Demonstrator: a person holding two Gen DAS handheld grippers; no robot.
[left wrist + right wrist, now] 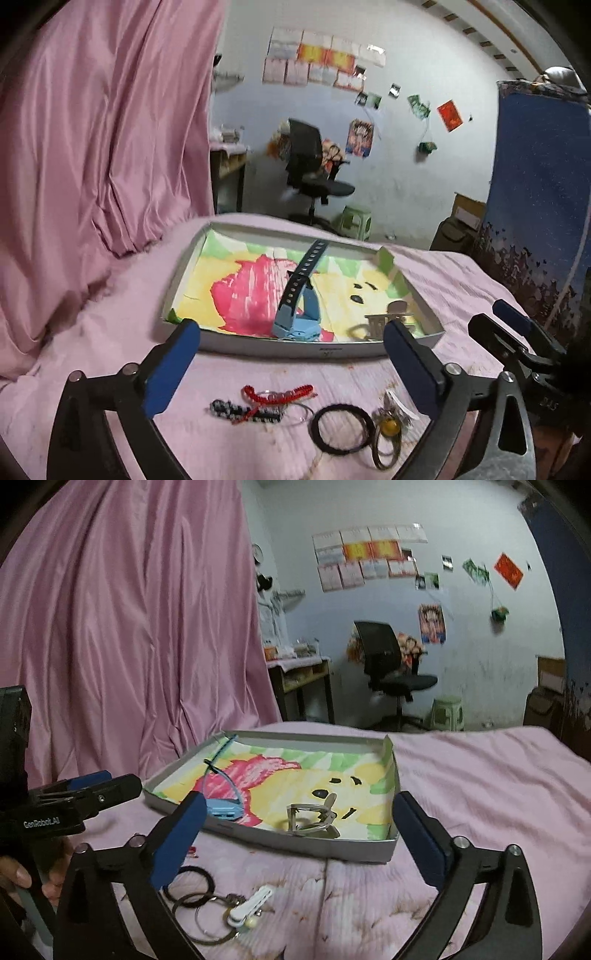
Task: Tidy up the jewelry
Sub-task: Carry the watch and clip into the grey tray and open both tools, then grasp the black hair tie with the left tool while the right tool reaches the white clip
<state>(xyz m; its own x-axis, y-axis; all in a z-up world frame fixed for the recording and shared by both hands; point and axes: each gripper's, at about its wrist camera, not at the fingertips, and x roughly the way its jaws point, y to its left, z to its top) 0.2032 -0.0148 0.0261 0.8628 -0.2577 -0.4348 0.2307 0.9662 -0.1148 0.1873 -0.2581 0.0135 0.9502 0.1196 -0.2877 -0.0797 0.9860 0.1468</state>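
Sorting is partway along: the shallow white box [258,345], lined with a bright painted sheet, sits mid-frame in both views and already holds a blue watch [297,321] with its dark strap arching upward, plus a metal hair claw [314,818] toward its lower right corner. The rest of the jewelry lies loose on the pink bedspread [480,775], along the bottom of each picture in front of the box.

In the left wrist view, that loose group runs from a red cord bracelet [280,393] over a black-and-white braided band [240,410], to a black hair tie [341,428] and a ring with an amber bead [389,428] at lower right. The right wrist view shows the white clip [251,904] beside the same rings.

The left gripper [291,365] hangs spread wide above these pieces, holding nothing. The right gripper [299,845] is likewise wide apart and empty, framing the box's near wall.

The step in hand looks like picking the next piece. That likely calls for one gripper to drop toward the bedspread, centre on a single item such as the bracelet, and pinch it without snagging its neighbours, which overlap.
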